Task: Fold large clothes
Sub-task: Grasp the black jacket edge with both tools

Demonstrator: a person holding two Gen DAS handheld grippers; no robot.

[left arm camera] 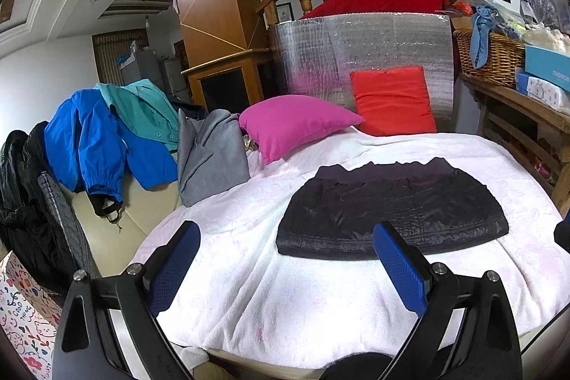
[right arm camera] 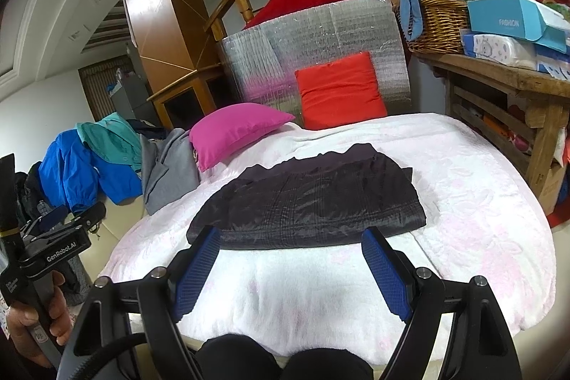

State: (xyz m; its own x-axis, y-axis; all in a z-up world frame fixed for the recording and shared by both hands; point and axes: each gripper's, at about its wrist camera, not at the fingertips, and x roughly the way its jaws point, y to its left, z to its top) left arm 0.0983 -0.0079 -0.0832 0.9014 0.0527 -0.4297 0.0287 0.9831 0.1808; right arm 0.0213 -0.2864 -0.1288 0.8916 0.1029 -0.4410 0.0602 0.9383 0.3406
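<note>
Folded black garment lies flat on white blanket. Left gripper and right gripper both released, empty.

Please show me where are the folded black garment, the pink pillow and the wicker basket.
folded black garment [left arm camera: 392, 212]: left wrist view, middle of its top surface.
pink pillow [left arm camera: 295, 123]: left wrist view, centre of its face.
wicker basket [right arm camera: 441, 24]: right wrist view, its woven front wall.

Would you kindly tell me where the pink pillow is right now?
In both views the pink pillow lies at the blanket's far left, between the grey garment and red pillow.
</note>
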